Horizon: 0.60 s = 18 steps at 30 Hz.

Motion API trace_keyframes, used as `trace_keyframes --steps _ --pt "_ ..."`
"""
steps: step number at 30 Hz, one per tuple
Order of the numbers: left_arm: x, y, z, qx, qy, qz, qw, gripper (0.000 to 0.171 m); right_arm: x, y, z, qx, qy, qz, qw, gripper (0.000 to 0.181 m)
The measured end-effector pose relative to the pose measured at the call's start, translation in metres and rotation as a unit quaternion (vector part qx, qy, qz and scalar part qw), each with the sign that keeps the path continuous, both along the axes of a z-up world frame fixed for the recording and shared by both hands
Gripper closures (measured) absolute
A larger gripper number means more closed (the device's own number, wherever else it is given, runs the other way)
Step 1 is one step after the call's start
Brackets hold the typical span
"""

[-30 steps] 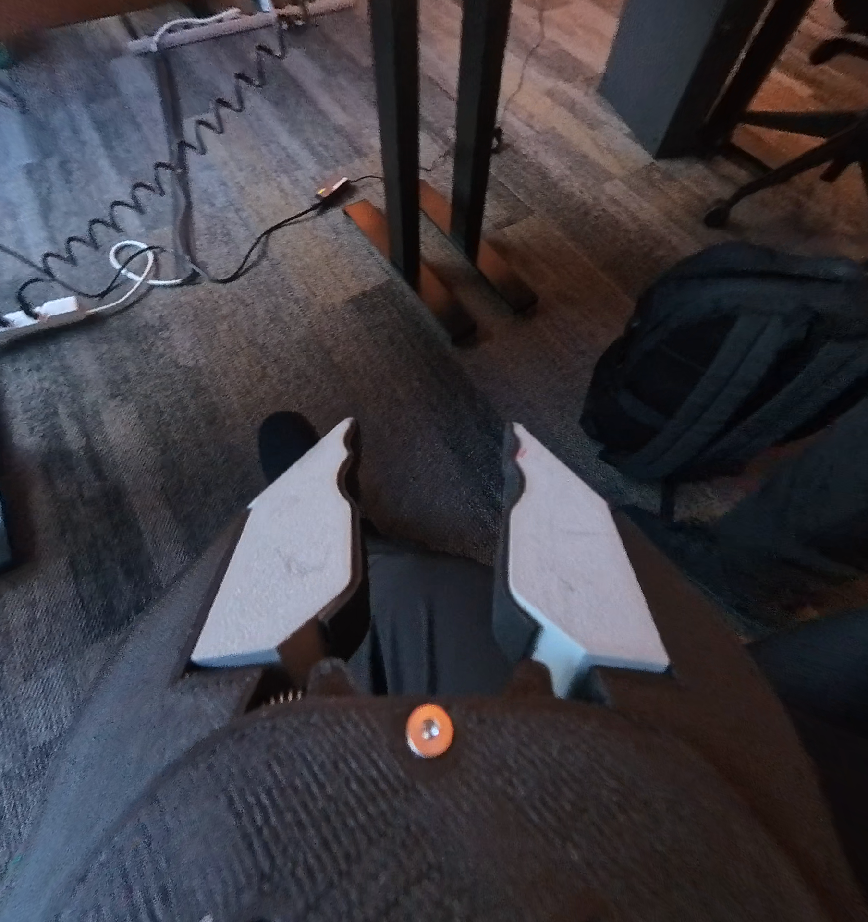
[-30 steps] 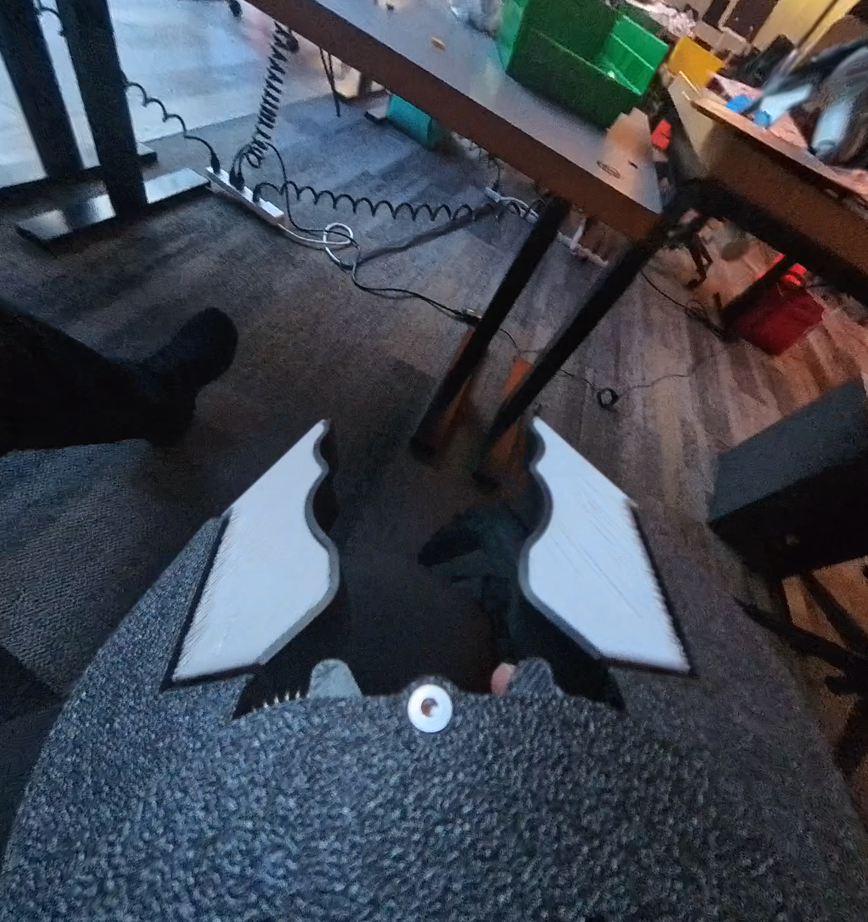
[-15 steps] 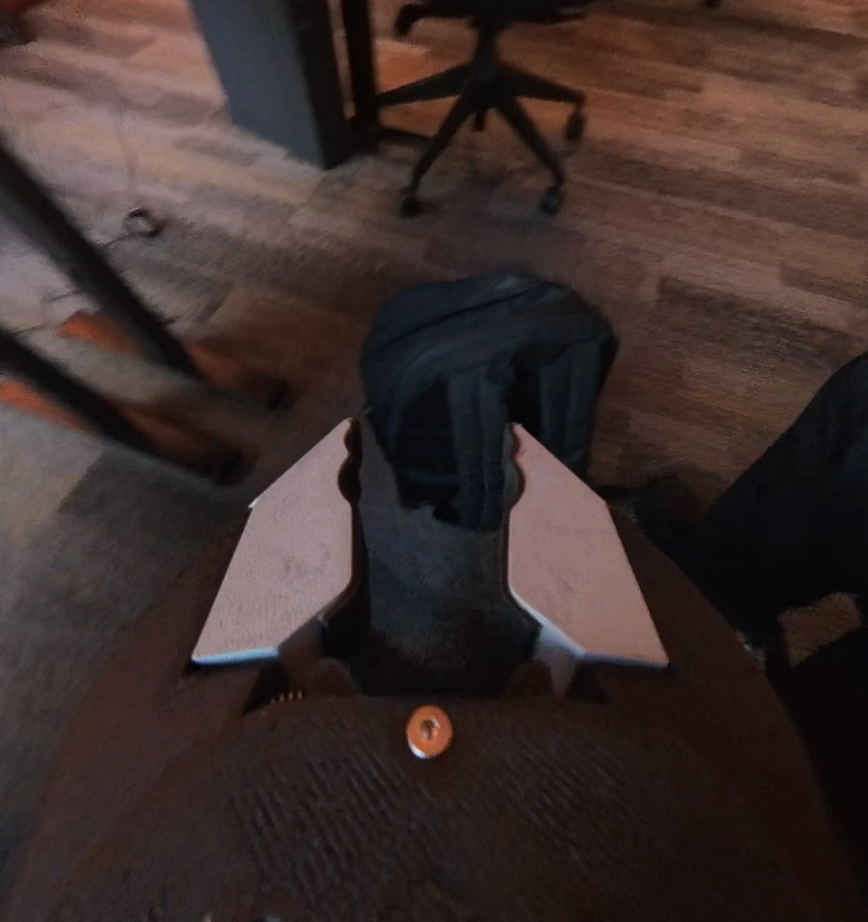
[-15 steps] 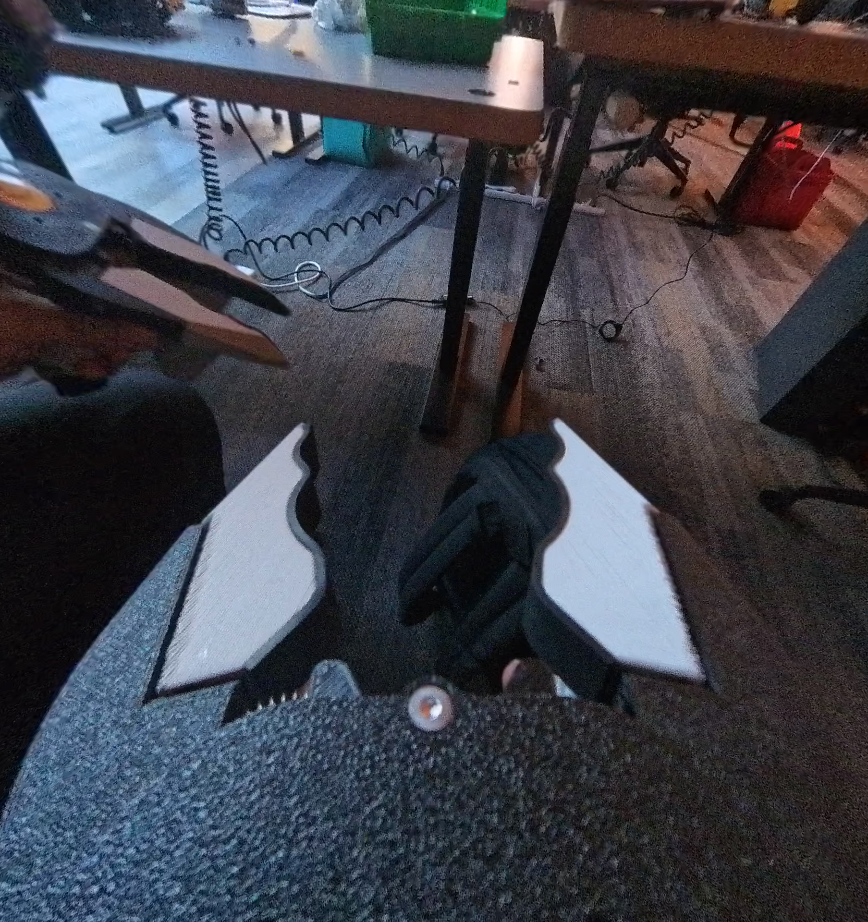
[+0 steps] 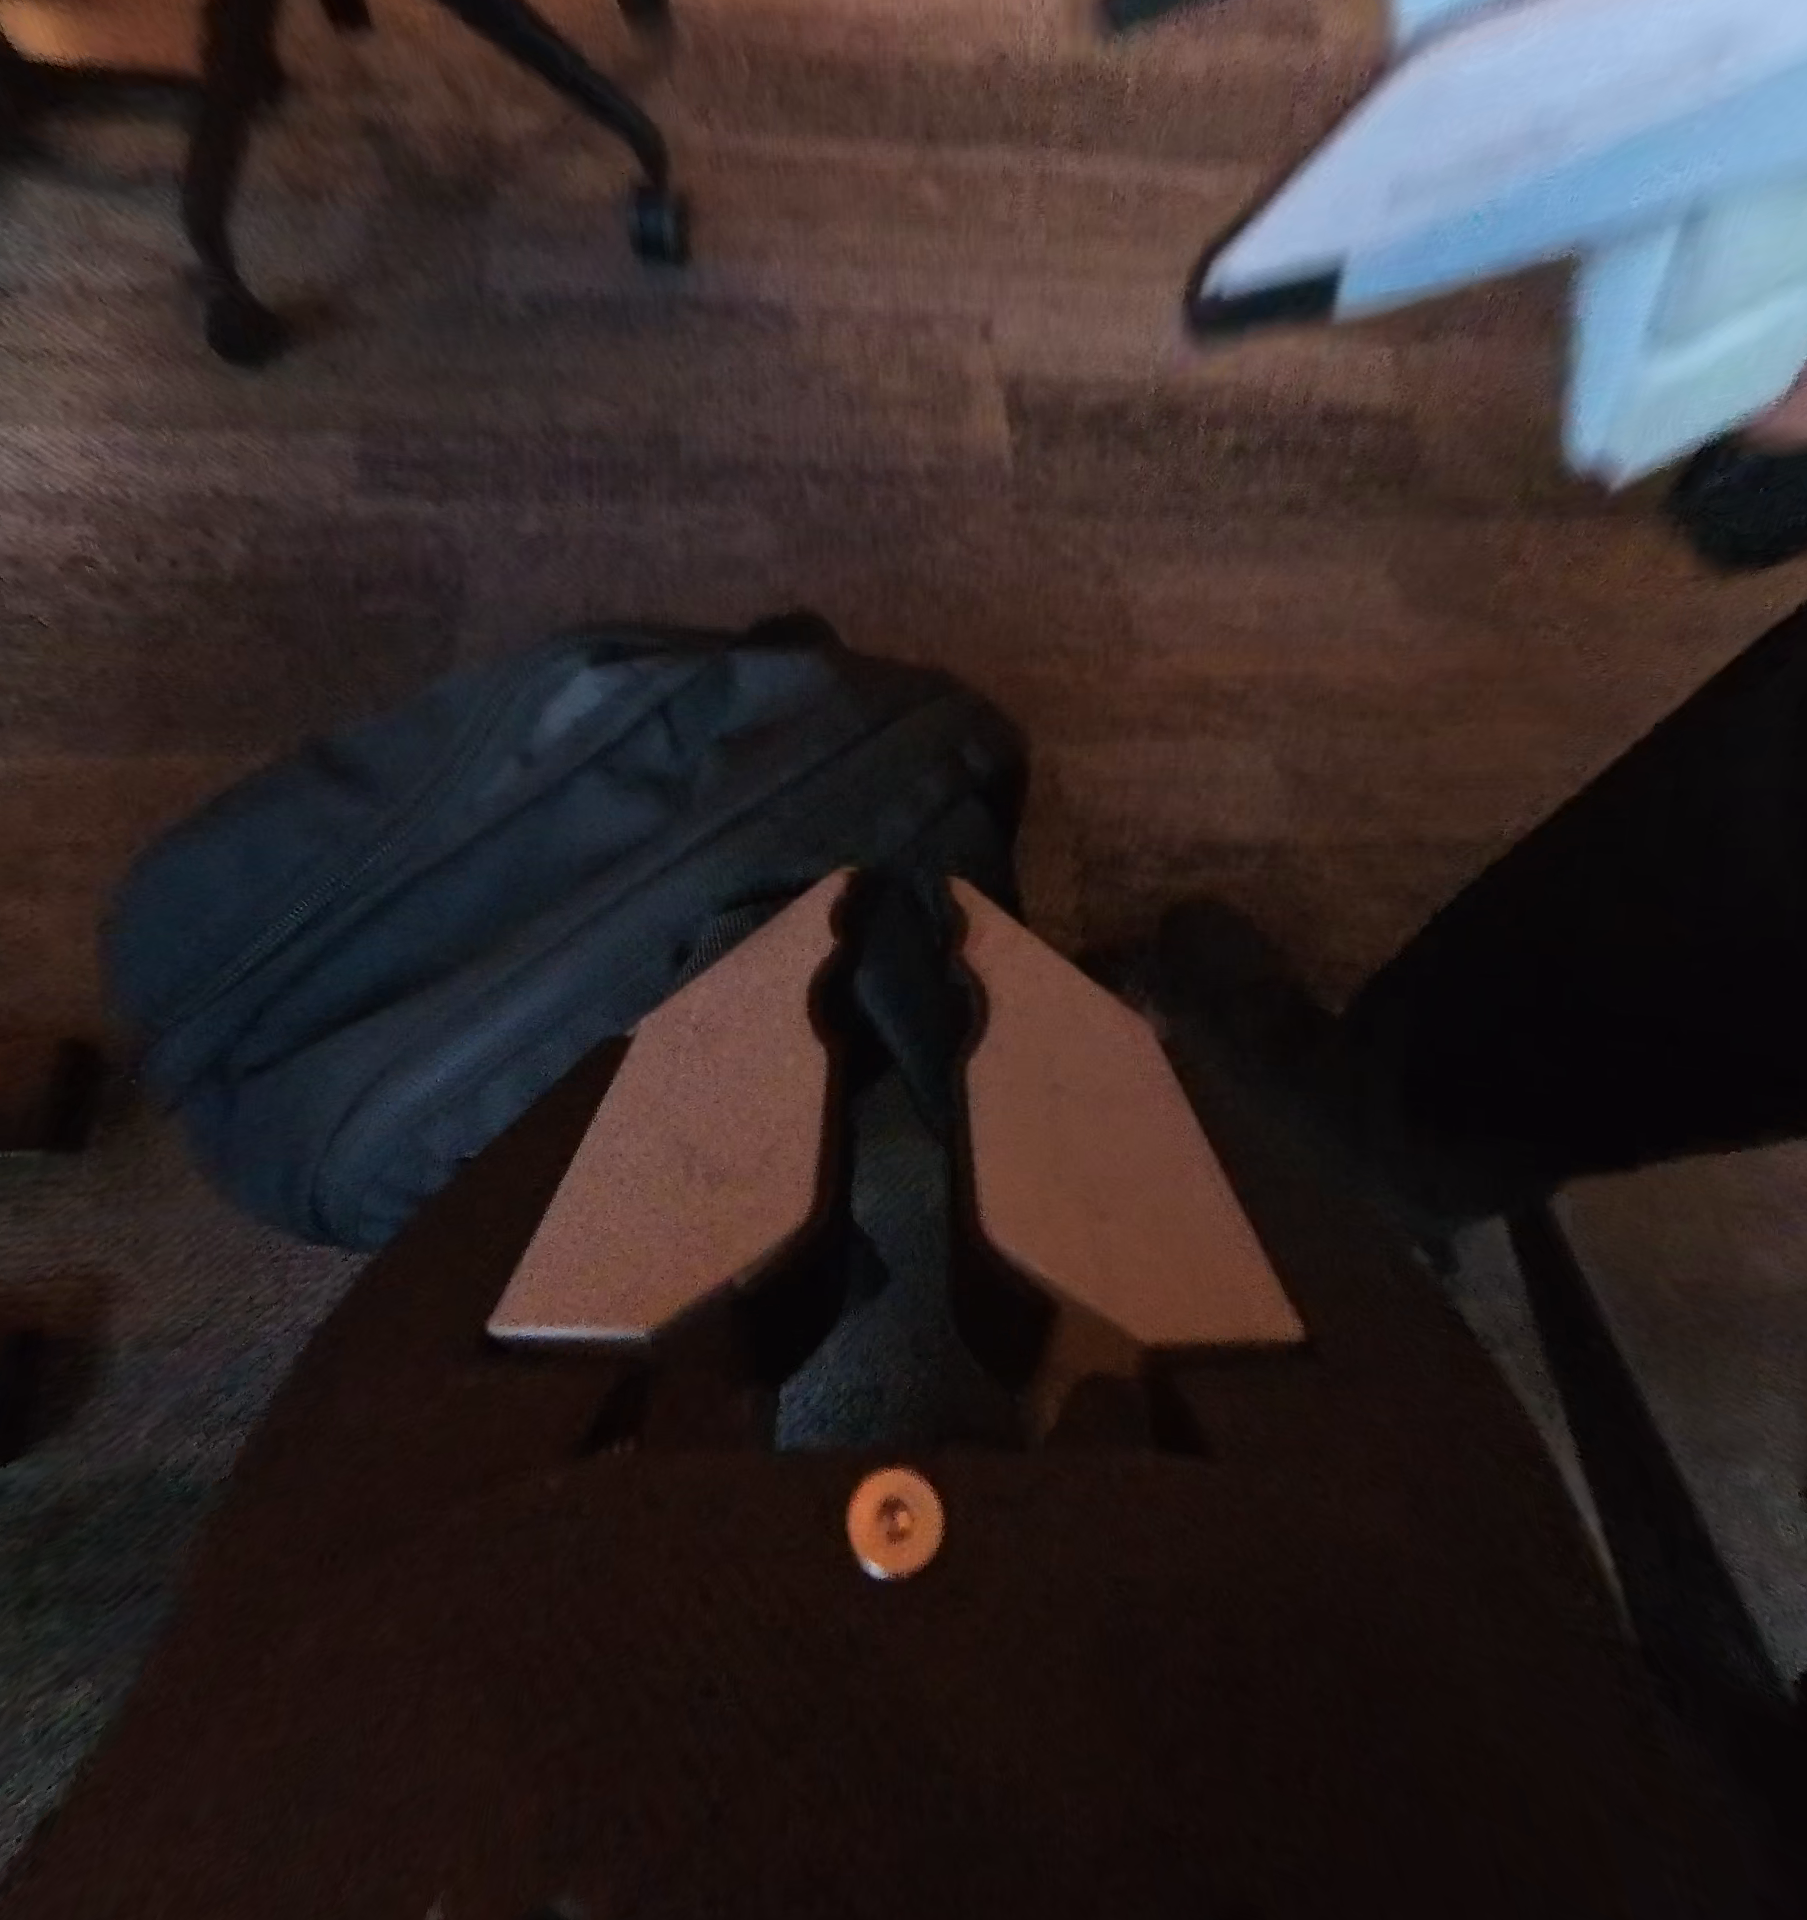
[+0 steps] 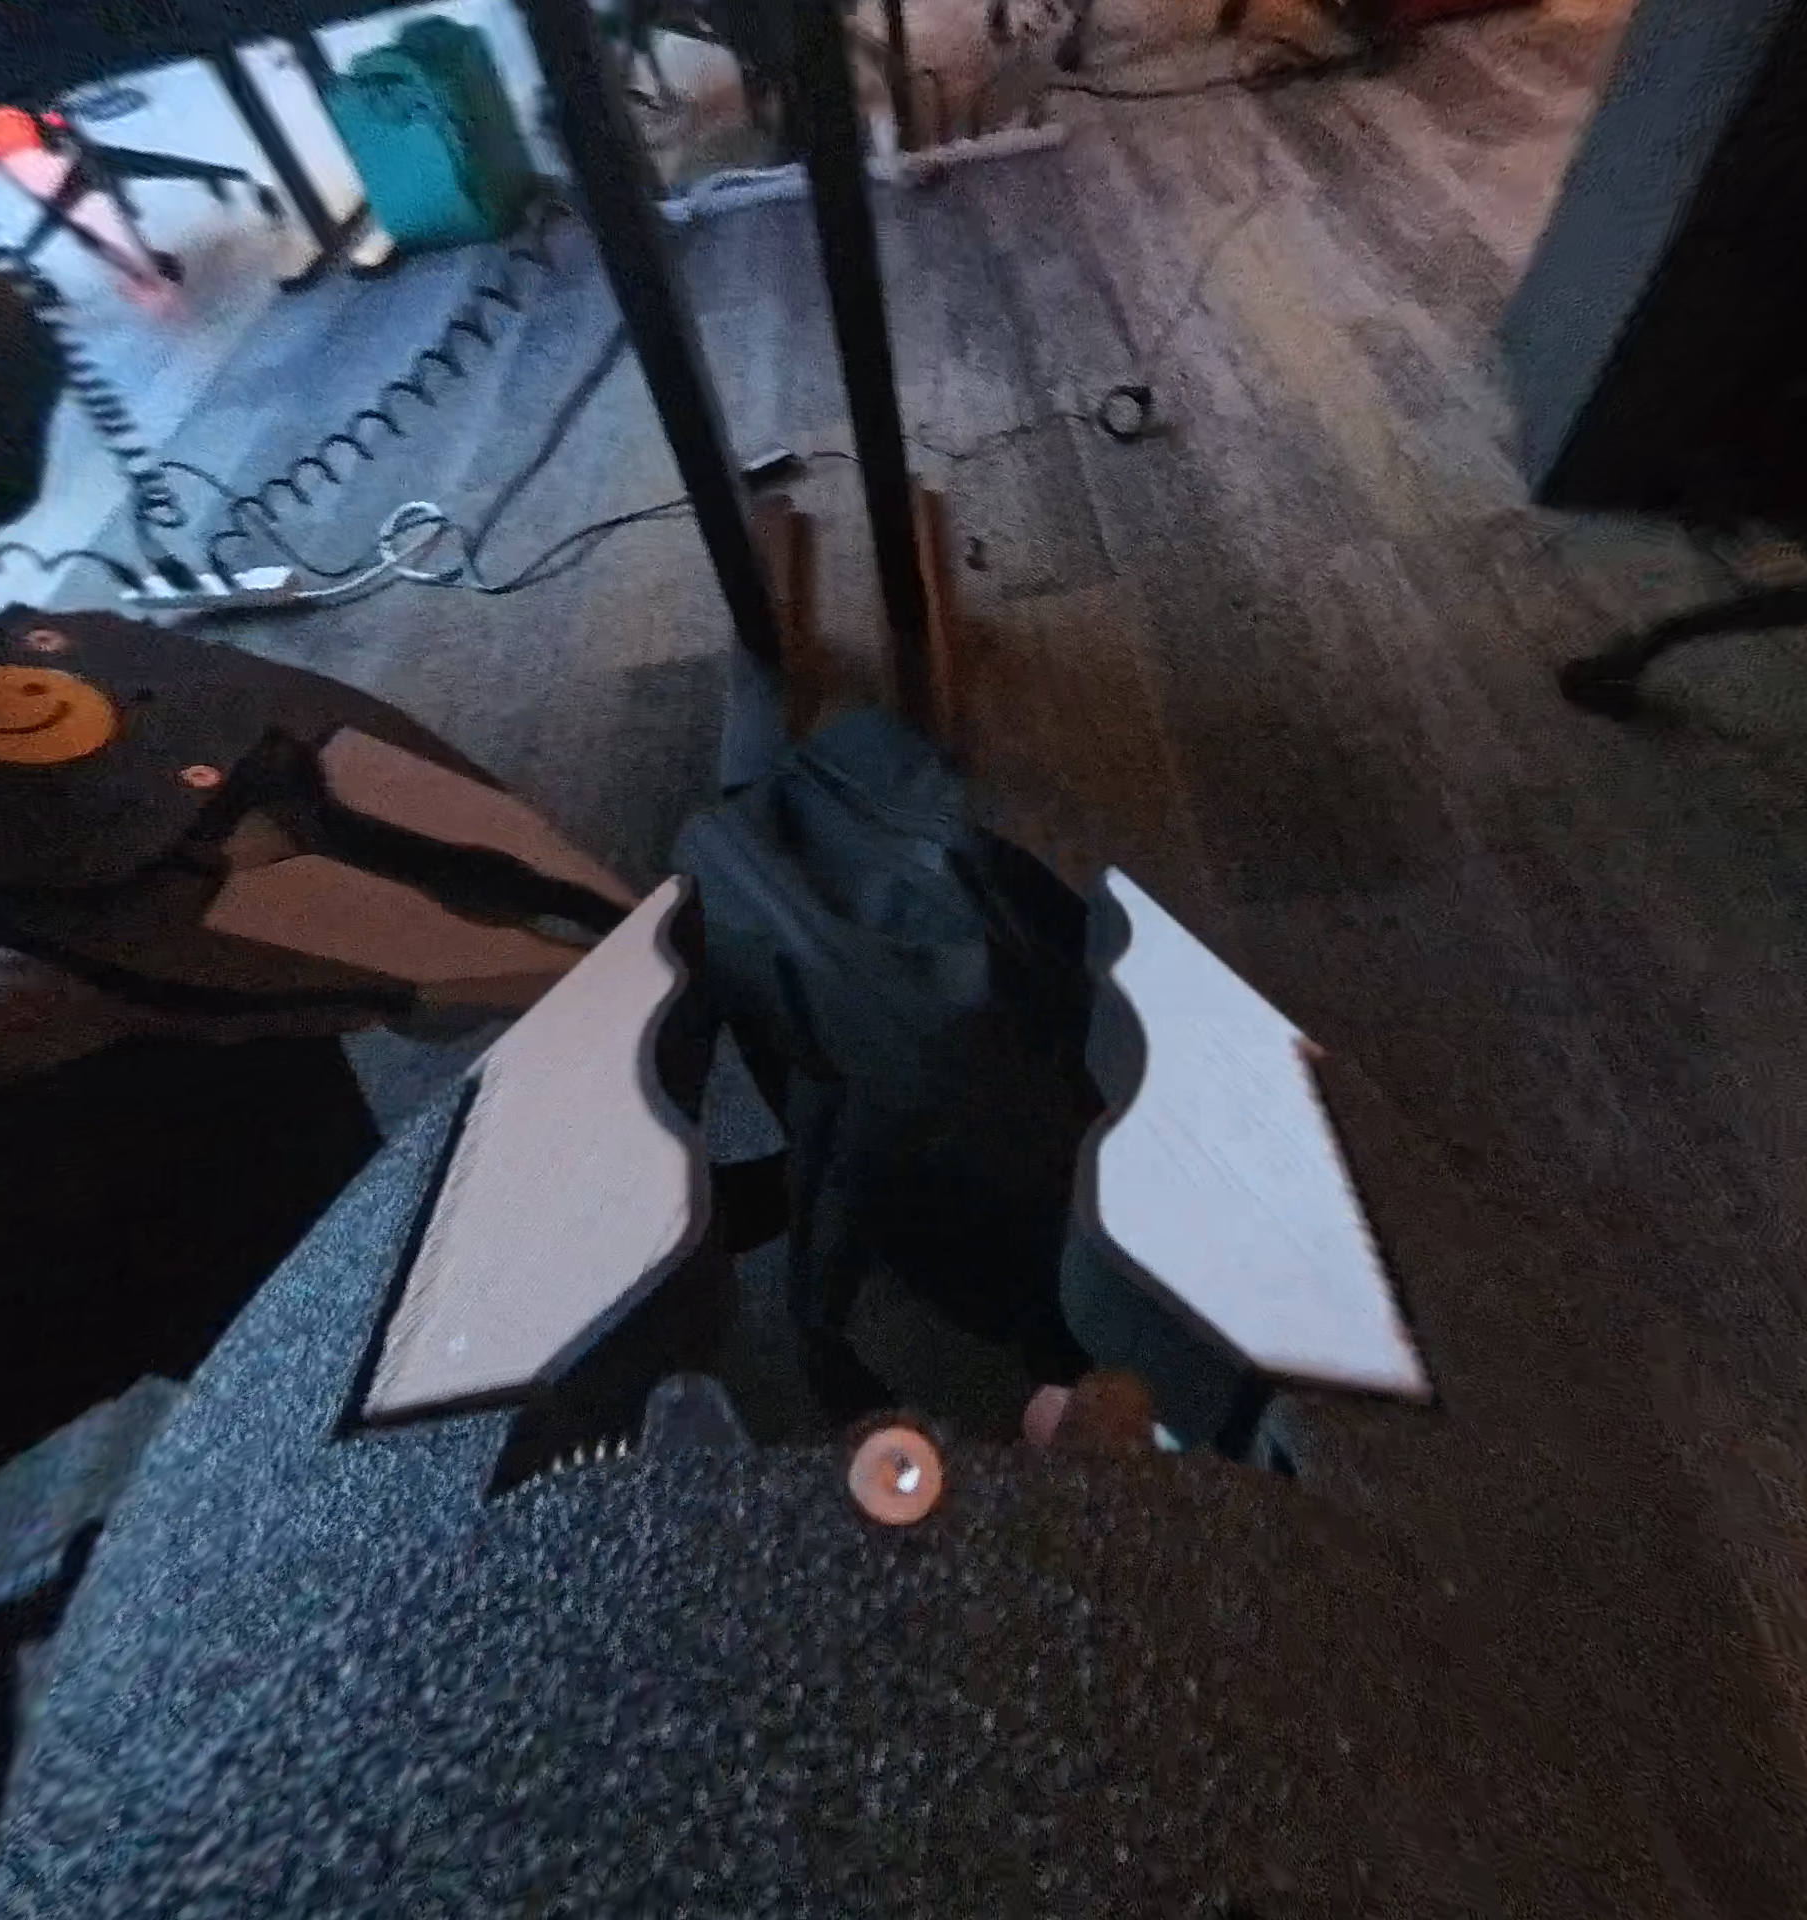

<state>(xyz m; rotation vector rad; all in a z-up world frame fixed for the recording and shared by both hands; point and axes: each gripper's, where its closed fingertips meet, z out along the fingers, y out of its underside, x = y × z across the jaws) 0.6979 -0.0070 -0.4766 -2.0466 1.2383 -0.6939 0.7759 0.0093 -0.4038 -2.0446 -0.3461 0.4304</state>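
We see our left gripper [image 5: 899, 914] pinching a dark strap of the black fabric backpack [image 5: 525, 914] lying on the grey carpet [image 5: 670, 468]; our right gripper [image 6: 899, 904] hangs spread above that bag, gripping nothing.

A dark backpack [image 5: 525, 935] lies on its side on grey carpet, zipper lines running along its length. The left gripper [image 5: 899, 935] is nearly closed on a dark strap [image 5: 904, 987] at the bag's top. The right gripper [image 6: 894, 914] hangs wide apart over the bag, empty
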Motion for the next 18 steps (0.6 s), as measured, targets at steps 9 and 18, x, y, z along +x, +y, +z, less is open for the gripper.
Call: trace_keyframes --steps 9,18 --pt "0.011 -0.045 0.1 -0.161 0.186 -0.109 0.963 0.152 0.189 -0.121 0.079 -0.147 0.006 -0.225 0.963 0.107" --pt "0.182 -0.006 0.281 -0.16 0.232 -0.268 0.921 0.157 0.328 -0.321 0.211 -0.262 -0.017 -0.298 0.918 0.108"
